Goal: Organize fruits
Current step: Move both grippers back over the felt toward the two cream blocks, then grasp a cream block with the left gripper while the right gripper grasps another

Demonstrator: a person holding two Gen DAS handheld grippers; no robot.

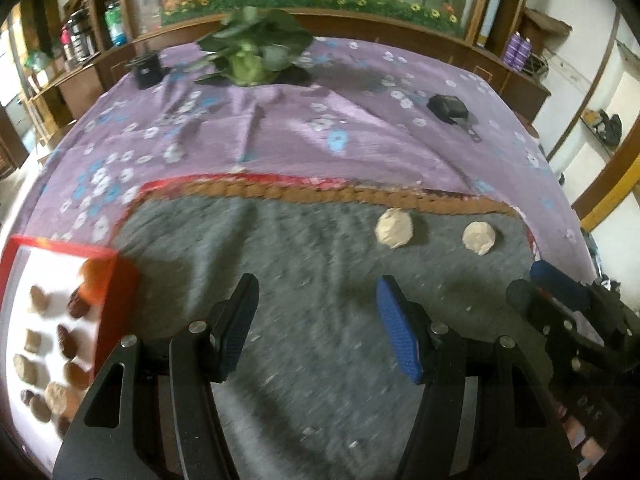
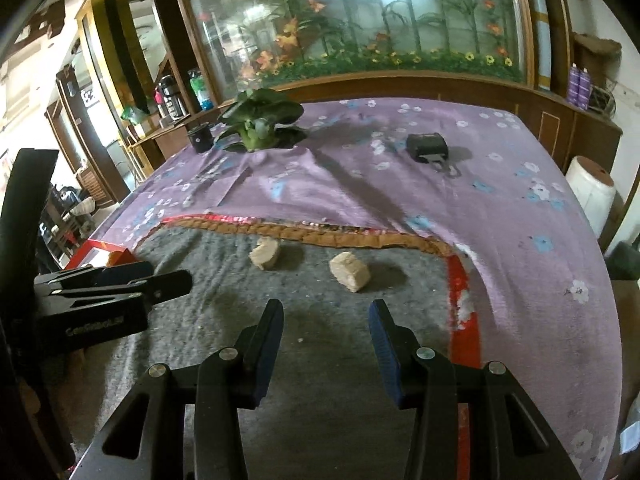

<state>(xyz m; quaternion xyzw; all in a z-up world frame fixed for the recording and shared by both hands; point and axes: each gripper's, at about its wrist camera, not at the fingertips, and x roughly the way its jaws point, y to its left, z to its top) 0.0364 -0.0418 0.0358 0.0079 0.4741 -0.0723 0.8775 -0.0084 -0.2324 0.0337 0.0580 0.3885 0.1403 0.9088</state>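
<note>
Two pale lumps lay ahead of my empty, half-open right gripper; left gripper wide, empty. Judged light, crumbly; grip across flat sides.

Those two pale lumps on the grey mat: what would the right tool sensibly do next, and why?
Probably ease the right tool forward over the nearer pale lump. Its fingers are apart with nothing between them, that lump lies just ahead on the grey mat, and the red-rimmed tray already holds other pieces.
</note>
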